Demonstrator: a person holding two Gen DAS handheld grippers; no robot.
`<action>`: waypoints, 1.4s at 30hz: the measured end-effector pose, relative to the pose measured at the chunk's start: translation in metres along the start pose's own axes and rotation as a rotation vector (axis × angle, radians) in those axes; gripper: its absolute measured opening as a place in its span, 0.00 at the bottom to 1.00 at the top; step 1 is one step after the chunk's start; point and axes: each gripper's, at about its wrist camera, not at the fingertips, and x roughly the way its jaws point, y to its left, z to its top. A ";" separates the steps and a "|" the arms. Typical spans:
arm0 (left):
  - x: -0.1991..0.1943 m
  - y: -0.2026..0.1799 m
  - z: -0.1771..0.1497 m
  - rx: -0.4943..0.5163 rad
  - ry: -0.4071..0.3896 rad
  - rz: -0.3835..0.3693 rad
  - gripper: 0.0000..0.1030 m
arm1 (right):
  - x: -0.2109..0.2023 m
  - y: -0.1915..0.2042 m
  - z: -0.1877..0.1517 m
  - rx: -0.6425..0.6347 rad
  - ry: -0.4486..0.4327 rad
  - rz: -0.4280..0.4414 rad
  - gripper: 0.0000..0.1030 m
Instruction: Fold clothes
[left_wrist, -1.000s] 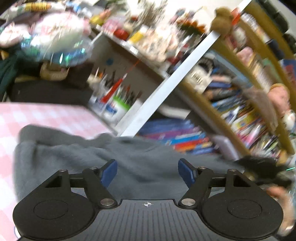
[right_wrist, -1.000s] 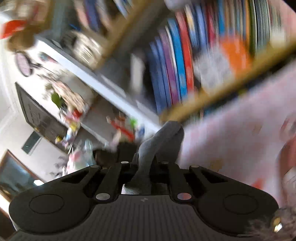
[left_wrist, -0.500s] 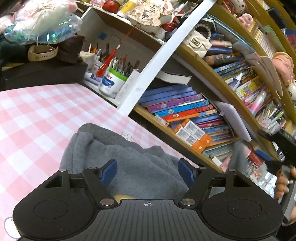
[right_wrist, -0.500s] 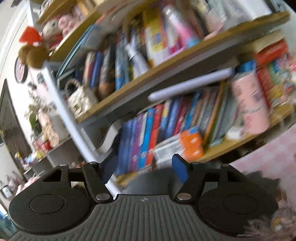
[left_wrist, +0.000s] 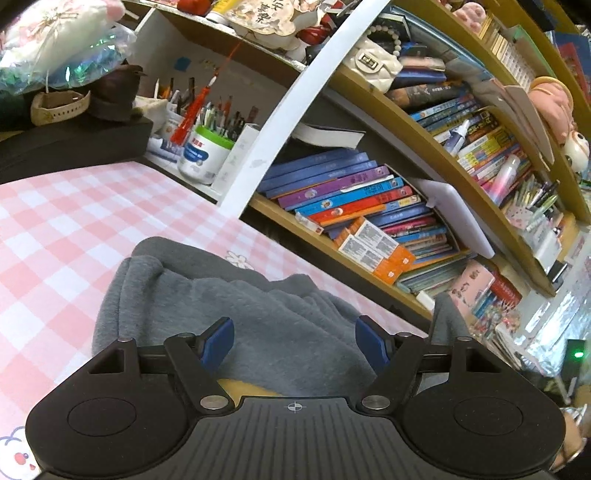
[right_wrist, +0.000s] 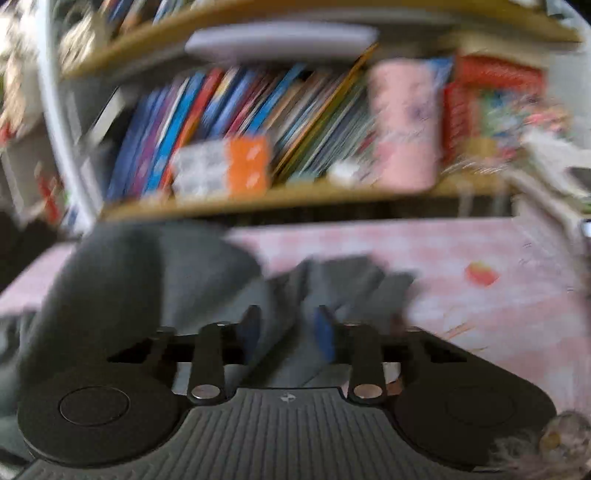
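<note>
Grey garment (left_wrist: 236, 317) is seen bunched on the pink-checked worktop (left_wrist: 62, 236), near the bookshelf (left_wrist: 369, 206). Left tool (left_wrist: 294, 343) is held spread wide above it, gripping nothing. Right tool (right_wrist: 286, 332) seems partly closed around a fabric ridge; blur prevents certainty. A single layer should be pinched and drawn flat. Its long axis cannot be told.

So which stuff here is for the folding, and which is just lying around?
For the folding: grey garment, left gripper, right gripper, checked cloth it lies on.

Just lying around: books, pen pot, white purse, pink plush.
</note>
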 end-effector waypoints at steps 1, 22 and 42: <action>-0.001 -0.001 0.000 0.006 -0.005 -0.007 0.72 | 0.007 0.004 -0.002 -0.023 0.031 -0.002 0.18; 0.110 -0.061 0.049 0.324 0.309 -0.004 0.71 | -0.124 0.023 -0.005 0.179 -0.041 0.510 0.84; 0.153 -0.083 0.040 0.438 0.438 -0.018 0.71 | -0.196 0.049 0.025 0.194 -0.274 0.677 0.95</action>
